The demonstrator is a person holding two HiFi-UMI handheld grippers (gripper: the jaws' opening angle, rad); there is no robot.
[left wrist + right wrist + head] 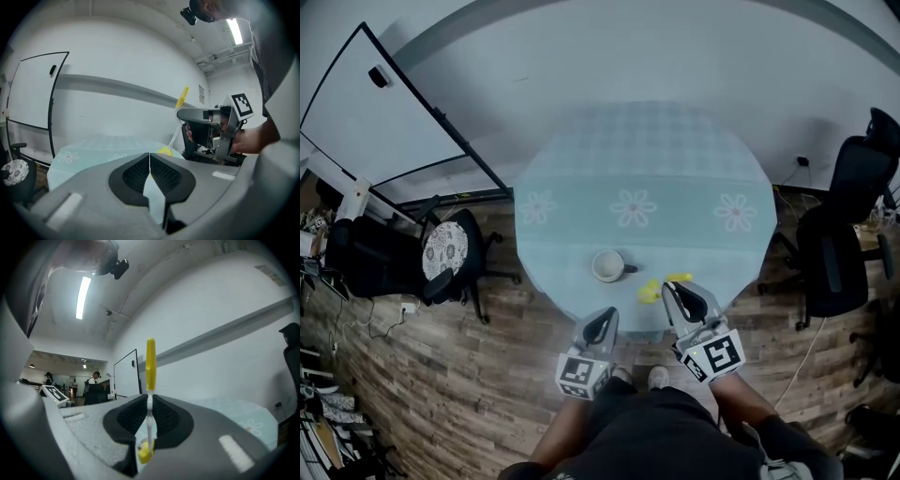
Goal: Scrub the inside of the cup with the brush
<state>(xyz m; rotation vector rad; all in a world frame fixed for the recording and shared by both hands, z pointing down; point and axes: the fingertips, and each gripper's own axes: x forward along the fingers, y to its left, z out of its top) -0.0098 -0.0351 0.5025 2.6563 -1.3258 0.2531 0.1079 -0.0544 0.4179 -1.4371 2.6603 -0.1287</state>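
table: pale floral cloth | whiteboard: left of table | office chairs: black, apparently 2, right | floor: wood planks

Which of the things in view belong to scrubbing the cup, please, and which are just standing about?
For the job:
- cup on the table
- yellow brush, gripped in the right gripper
- left gripper, shut and empty

Just standing about:
- whiteboard
- black office chair
- chair with a patterned cushion

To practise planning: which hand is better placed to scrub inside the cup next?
Right. The right tool clamps the yellow brush, close to the white cup; the left tool is shut on nothing.
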